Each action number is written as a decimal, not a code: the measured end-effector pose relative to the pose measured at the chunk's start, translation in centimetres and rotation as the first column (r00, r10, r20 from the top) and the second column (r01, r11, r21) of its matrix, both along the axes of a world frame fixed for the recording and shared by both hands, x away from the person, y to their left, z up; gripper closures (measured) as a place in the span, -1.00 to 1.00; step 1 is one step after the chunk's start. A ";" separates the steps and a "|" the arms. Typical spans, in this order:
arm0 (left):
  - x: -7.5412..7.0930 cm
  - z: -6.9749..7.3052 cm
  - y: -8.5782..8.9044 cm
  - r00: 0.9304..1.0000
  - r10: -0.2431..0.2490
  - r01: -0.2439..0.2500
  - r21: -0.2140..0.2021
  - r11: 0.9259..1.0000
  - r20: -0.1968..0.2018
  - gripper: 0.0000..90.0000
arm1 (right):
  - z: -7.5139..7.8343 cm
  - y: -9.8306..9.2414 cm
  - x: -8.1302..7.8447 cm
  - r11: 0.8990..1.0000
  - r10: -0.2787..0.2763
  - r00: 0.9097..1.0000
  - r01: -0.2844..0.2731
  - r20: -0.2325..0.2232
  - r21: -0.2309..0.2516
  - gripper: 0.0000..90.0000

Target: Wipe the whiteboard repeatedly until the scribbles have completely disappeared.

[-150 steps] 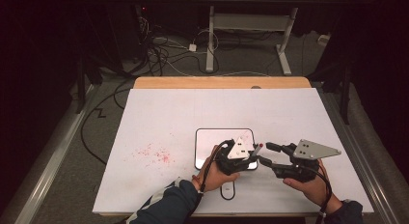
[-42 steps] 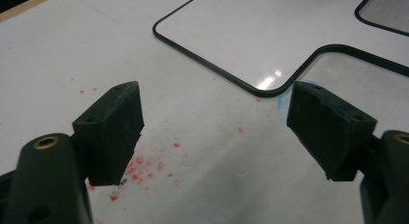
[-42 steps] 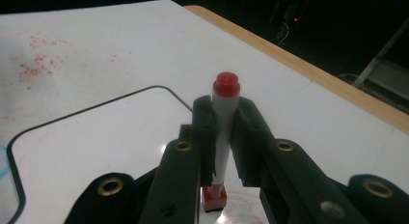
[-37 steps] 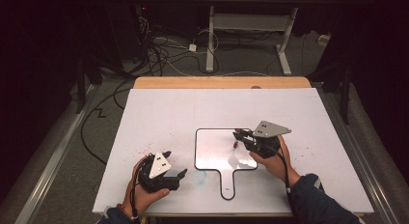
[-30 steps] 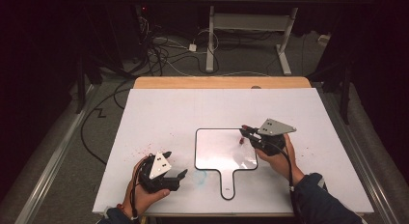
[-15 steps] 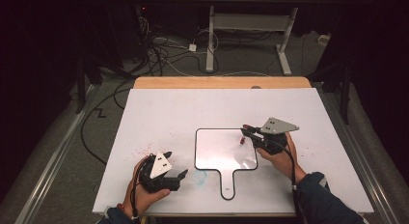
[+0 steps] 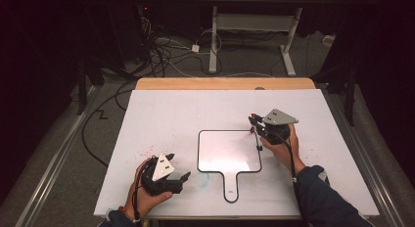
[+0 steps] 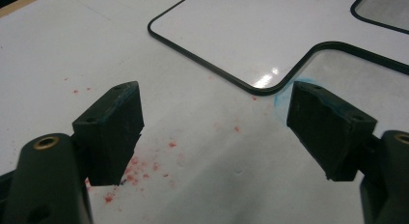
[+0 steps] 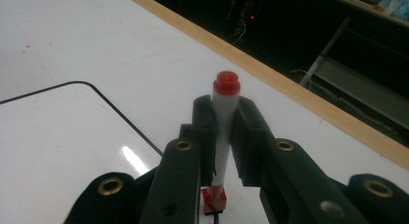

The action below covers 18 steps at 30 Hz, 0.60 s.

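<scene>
A small whiteboard (image 7: pixel 229 151) with a black rim and a handle (image 7: pixel 231 187) lies on the white table (image 7: pixel 186 114). At its upper right corner my right gripper (image 7: pixel 254 124) is shut on a marker (image 7: pixel 256 132). In the right gripper view the marker (image 9: pixel 224 122) has a white barrel and a red end, and it stands pinched between the jaws of the right gripper (image 9: pixel 225 115). My left gripper (image 7: pixel 178 167) rests open near the table's front left with nothing between its jaws. The left gripper (image 8: pixel 214 122) points at the whiteboard's (image 8: pixel 241 35) near corner.
Red specks (image 7: pixel 147 151) dot the table left of the board, also under my left gripper as red specks (image 8: pixel 140 166). A faint blue smudge (image 7: pixel 201 179) lies by the handle. A wooden strip (image 7: pixel 225 83) edges the table's far side; cables and desk legs lie on the floor beyond.
My right gripper has drifted a little to the right, off the board's upper right corner, with the marker still pinched. The left gripper has stayed put.
</scene>
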<state>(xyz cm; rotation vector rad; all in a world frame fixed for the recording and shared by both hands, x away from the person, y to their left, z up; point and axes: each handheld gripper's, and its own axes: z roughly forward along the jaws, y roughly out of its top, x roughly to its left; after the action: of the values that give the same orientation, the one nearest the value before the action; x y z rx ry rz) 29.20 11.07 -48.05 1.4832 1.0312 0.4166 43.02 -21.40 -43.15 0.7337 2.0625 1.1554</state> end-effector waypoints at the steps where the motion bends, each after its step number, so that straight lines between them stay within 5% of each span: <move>1: 0.0 0.0 0.0 1.000 0.000 0.000 -0.001 1.000 -0.001 -0.56 | 0.0 0.1 0.0 1.000 -0.001 1.000 0.001 -0.001 -0.001 0.82; 9: -0.1 0.0 0.0 1.000 -0.007 0.007 0.002 1.000 -0.006 -0.56 | 0.2 1.8 -1.4 0.995 0.097 0.994 -0.096 -0.050 0.033 0.82; 13: -0.1 -0.1 -0.1 1.000 -0.009 0.009 0.005 1.000 -0.008 -0.56 | 0.3 1.1 -0.9 0.999 0.031 0.999 -0.031 -0.034 -0.006 0.82; 15: -0.1 -0.1 -0.1 1.000 -0.009 0.009 0.003 1.000 -0.009 -0.56 | 0.4 0.3 -0.5 1.000 -0.005 0.999 0.005 -0.046 0.012 0.82; 18: 0.0 -0.1 -0.1 1.000 -0.010 0.010 0.005 1.000 -0.011 -0.56 | 0.4 0.3 -0.7 1.000 0.006 0.998 -0.005 -0.055 0.021 0.81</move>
<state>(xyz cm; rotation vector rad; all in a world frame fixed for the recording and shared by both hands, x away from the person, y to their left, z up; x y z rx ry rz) 29.17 11.00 -48.15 1.4959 1.0314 0.4042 42.35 -21.13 -42.78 0.7785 2.1023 1.1740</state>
